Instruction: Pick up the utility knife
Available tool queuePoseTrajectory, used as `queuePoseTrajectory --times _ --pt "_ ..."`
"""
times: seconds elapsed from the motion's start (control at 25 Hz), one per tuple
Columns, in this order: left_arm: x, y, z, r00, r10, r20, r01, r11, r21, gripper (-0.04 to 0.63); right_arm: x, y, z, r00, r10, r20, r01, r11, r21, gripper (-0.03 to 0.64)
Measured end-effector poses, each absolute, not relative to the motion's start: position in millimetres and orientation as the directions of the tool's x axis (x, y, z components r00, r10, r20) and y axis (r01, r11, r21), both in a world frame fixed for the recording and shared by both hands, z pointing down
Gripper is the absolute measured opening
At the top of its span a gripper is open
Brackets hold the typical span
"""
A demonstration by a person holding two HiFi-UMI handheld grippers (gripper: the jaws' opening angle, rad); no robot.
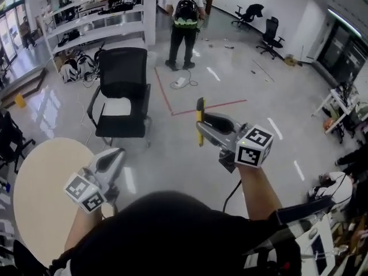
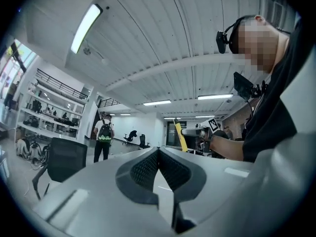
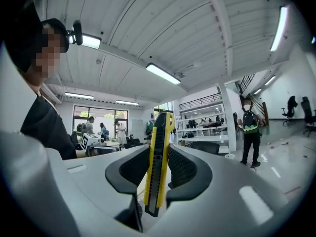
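Note:
My right gripper [image 1: 200, 125] is shut on a yellow and black utility knife [image 1: 199, 120], which stands upright between the pads in mid-air over the floor. In the right gripper view the utility knife [image 3: 158, 162] runs up between the two dark pads of the right gripper [image 3: 158, 168] and sticks out above and below them. My left gripper [image 1: 117, 157] hovers at the near right edge of a round beige table [image 1: 40, 188]. In the left gripper view the pads of the left gripper [image 2: 158, 168] meet at the tips with nothing between them. That view also shows the knife [image 2: 179, 134] held at the right.
A black office chair [image 1: 121, 91] with a white sheet on its seat stands ahead on the glossy floor. A person with a backpack [image 1: 185, 30] stands farther off beside white shelving [image 1: 92, 16]. Red tape lines [image 1: 190, 109] mark the floor. Desks with gear [image 1: 339, 105] line the right side.

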State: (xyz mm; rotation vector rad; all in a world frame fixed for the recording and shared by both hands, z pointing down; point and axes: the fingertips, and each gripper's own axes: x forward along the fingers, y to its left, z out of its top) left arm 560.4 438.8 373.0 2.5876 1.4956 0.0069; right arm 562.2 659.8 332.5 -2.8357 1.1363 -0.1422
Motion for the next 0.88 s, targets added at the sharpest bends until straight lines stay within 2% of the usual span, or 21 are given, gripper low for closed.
queuePoseTrajectory --times 0.24,0.88 --pt "567.5 458.6 367.5 0.456 0.888 -0.055 0.884 -0.445 0.141 0.000 550.0 682.4 328.0 0.746 -0.666 -0.010 -0.658 -0.734 -0.165 0.132" --pt "569.5 459.2 369.5 0.471 0.881 -0.049 0.876 -0.462 0.138 0.000 556.8 680.3 325.7 0.733 -0.680 -0.014 -0.677 -0.728 -0.107 0.132"
